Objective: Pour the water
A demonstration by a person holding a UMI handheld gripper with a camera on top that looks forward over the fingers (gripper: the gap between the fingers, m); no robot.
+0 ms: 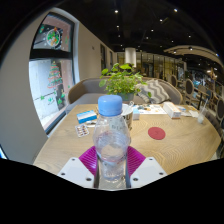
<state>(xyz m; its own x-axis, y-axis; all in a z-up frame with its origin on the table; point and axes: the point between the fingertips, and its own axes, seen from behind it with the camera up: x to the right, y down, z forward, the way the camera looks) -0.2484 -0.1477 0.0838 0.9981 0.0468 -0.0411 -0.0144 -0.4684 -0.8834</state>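
A clear plastic water bottle (111,135) with a blue cap (110,104) stands upright between my gripper's fingers (112,163). The magenta pads (89,158) press against its lower body on both sides, so the gripper is shut on the bottle. Water shows inside the bottle. Its base is hidden behind the white finger bodies. The bottle is over the near end of a long wooden table (170,150).
A red round coaster (156,132) lies ahead to the right of the bottle. A small blue-and-white pack (87,118) and a card (81,130) lie ahead to the left. A leafy potted plant (122,80) stands further back, with chairs around the table.
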